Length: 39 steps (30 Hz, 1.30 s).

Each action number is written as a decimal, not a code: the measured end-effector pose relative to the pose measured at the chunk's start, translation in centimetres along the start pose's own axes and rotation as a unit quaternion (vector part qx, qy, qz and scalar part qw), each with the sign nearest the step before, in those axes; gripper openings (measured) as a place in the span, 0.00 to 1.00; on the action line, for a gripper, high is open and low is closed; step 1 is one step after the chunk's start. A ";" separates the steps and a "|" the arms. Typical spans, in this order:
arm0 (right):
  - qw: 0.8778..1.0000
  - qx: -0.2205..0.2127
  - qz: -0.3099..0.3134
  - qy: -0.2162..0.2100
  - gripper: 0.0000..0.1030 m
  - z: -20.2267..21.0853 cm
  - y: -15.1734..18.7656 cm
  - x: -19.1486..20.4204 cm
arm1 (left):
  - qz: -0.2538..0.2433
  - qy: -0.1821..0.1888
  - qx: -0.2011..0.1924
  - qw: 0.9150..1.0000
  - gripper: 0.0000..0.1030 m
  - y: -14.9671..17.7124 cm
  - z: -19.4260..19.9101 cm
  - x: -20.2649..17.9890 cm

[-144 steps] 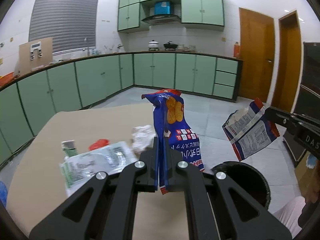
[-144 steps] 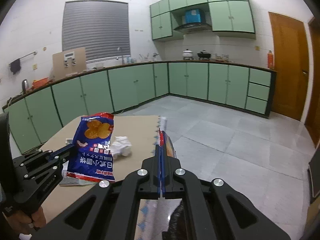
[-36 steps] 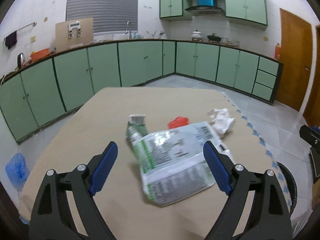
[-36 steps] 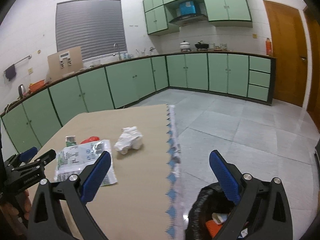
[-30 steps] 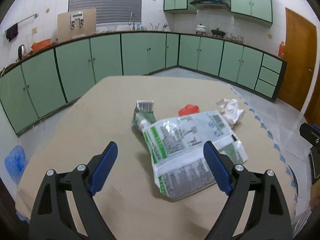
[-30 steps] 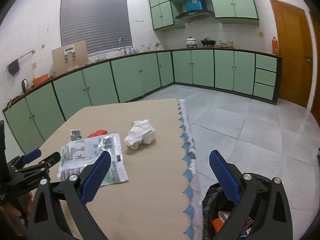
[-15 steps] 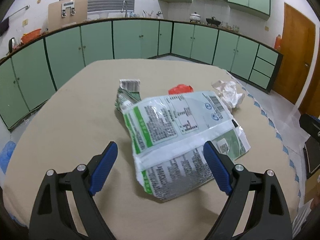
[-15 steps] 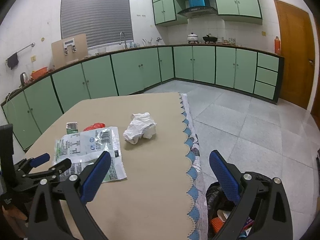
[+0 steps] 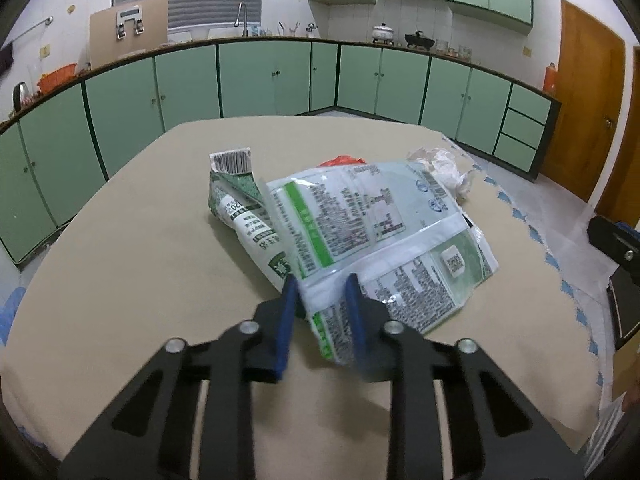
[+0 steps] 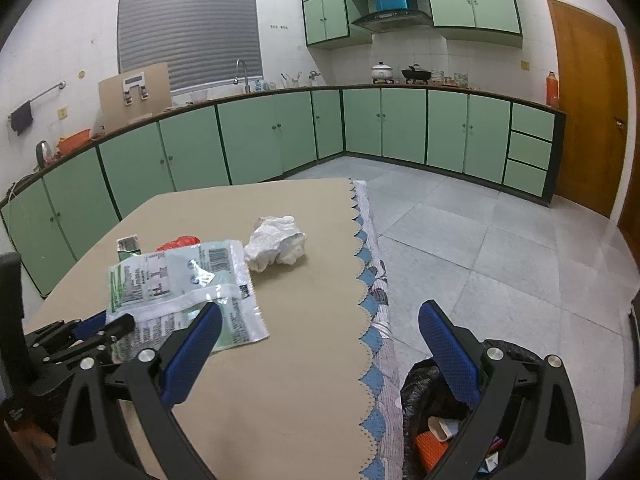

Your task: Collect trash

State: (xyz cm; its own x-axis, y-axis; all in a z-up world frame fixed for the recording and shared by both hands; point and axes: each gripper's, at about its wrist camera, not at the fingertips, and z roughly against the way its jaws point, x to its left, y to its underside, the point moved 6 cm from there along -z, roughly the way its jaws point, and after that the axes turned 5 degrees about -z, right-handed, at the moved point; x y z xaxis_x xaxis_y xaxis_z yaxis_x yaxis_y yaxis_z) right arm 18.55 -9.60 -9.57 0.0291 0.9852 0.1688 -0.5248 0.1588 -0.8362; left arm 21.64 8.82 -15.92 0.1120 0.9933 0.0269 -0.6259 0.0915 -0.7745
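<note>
Trash lies on the counter (image 9: 120, 240). Left tool (image 9: 320, 292) has just been closing, and its blue pads now pinch the near edge of the flat white-and-green wrapper (image 9: 372, 232). Right tool (image 10: 320, 340) hangs spread wide above the black trash bag (image 10: 432, 392), gripping nothing.

Your left gripper (image 9: 320, 300) has dropped toward the table and its jaws have just been closing: the blue pads now pinch the near edge of the clear green-printed wrapper (image 9: 380, 232), which lifts and buckles off the tabletop. Both blue snack bags you carried earlier are gone, and your right gripper (image 10: 320, 344) now stands wide apart, holding nothing.
</note>
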 end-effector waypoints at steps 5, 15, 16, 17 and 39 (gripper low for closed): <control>1.000 -0.001 0.004 0.000 0.94 0.2 0.0 0.3 | -0.002 0.004 -0.021 1.000 0.16 -0.4 1.4 -0.7; 1.000 -0.013 0.015 -0.007 0.94 1.2 -0.7 1.7 | 0.027 0.011 -0.053 0.998 0.11 -1.3 3.8 0.5; 1.000 -0.013 0.017 -0.009 0.94 1.2 -0.8 1.8 | 0.031 0.010 -0.056 0.998 0.11 -1.4 4.0 0.9; 1.000 -0.014 0.020 -0.011 0.94 1.3 -0.8 2.1 | 0.033 0.010 -0.058 0.998 0.11 -1.5 4.2 1.1; 0.999 0.016 0.037 -0.014 0.94 -0.8 0.8 3.3 | 0.035 0.056 0.017 0.998 0.74 0.5 -0.4 0.9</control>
State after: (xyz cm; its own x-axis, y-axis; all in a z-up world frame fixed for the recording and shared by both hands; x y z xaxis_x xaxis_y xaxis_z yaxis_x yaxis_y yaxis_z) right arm 18.91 -6.14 -10.05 -0.0348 0.9919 0.1219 -0.5523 0.0826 -0.8295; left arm 21.71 9.73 -16.53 0.1515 0.9836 -0.0979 -0.6613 0.0272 -0.7496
